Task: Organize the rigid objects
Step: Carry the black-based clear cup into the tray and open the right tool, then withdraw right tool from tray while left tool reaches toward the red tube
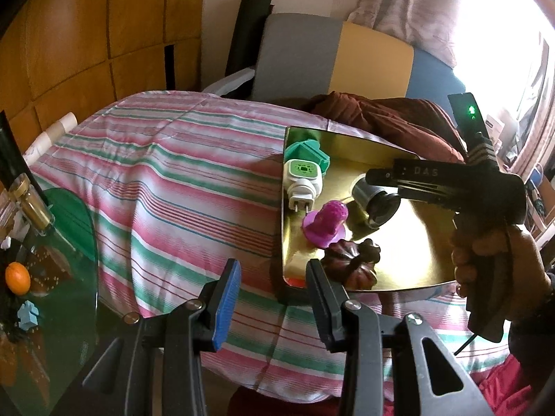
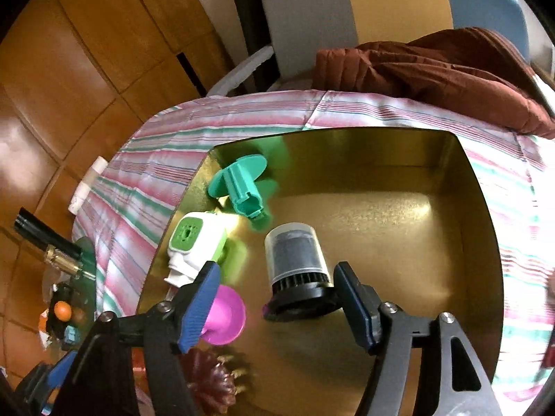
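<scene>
A gold metal tray [image 2: 485, 242] lies on the striped bedcover. In it are a teal flanged part [image 2: 239, 183], a white and green plug adapter [image 2: 194, 246], a magenta knobbed piece [image 1: 324, 222], a dark red pumpkin-shaped piece [image 1: 350, 263] and a grey cylinder with a black ribbed base [image 2: 296, 270]. My right gripper [image 2: 277, 272] is open astride the cylinder's base; its left pad stands clear and its right pad is at the base's edge. My left gripper [image 1: 274, 270] hovers open by the tray's near left corner, with nothing between its fingers.
A crumpled brown cloth [image 2: 433, 66] lies behind the tray. A grey and yellow chair [image 1: 312, 55] stands past the bed. At the left, a green glass side table [image 1: 69, 242] carries an orange [image 1: 17, 277], a bottle [image 1: 29, 204] and small items.
</scene>
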Available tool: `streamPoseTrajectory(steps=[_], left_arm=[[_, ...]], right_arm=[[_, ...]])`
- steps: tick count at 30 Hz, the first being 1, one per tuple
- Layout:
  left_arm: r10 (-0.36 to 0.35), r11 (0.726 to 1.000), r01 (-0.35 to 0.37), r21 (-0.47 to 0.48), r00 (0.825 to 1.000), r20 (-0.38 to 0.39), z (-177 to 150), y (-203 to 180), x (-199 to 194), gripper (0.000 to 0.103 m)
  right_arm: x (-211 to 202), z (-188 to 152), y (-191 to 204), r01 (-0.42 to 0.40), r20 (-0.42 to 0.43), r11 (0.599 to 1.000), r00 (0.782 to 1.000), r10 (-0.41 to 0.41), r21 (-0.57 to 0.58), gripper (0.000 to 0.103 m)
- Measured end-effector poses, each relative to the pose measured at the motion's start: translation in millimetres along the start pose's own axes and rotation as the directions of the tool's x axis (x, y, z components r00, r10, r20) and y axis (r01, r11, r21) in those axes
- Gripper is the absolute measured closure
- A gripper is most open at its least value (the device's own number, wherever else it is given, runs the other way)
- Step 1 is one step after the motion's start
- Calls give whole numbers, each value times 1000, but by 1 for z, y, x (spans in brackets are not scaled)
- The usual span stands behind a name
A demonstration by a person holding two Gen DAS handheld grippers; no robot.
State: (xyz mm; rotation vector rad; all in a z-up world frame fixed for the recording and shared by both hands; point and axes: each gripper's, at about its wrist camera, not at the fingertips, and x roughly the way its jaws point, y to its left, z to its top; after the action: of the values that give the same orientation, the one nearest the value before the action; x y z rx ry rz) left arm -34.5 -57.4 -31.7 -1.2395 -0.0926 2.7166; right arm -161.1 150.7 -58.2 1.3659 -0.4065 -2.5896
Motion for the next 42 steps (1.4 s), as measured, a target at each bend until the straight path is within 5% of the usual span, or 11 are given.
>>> streamPoseTrajectory(steps=[5, 9, 18, 27, 36, 42], left_arm=[[-2, 1000, 2, 16, 1000, 9, 0, -6, -5, 64], [-1, 1000, 1, 29, 1000, 13, -1, -8, -8, 64], [-15, 998, 14, 59, 1000, 17, 0, -22, -11, 64], [-44, 992, 40, 117, 999, 26, 3, -46, -15, 64], [-68, 982, 63, 180, 997, 22, 4, -72, -16, 64], [-83, 970, 76, 233, 996, 18, 5, -94, -16, 64]], right_arm=[[-3, -3, -6, -247, -30, 963, 967, 251, 109, 25], [-15, -6, -12, -288, 7, 947, 957, 290, 145, 25], [-60, -19, -29, -92, 52, 996, 994, 92, -3, 20], [-108, -35, -81, 70, 102, 996, 993, -64, -57, 17], [-162, -48, -170, 238, 152, 970, 958, -244, 58, 16], [-196, -59, -240, 371, 187, 904, 893, -410, 212, 16]])
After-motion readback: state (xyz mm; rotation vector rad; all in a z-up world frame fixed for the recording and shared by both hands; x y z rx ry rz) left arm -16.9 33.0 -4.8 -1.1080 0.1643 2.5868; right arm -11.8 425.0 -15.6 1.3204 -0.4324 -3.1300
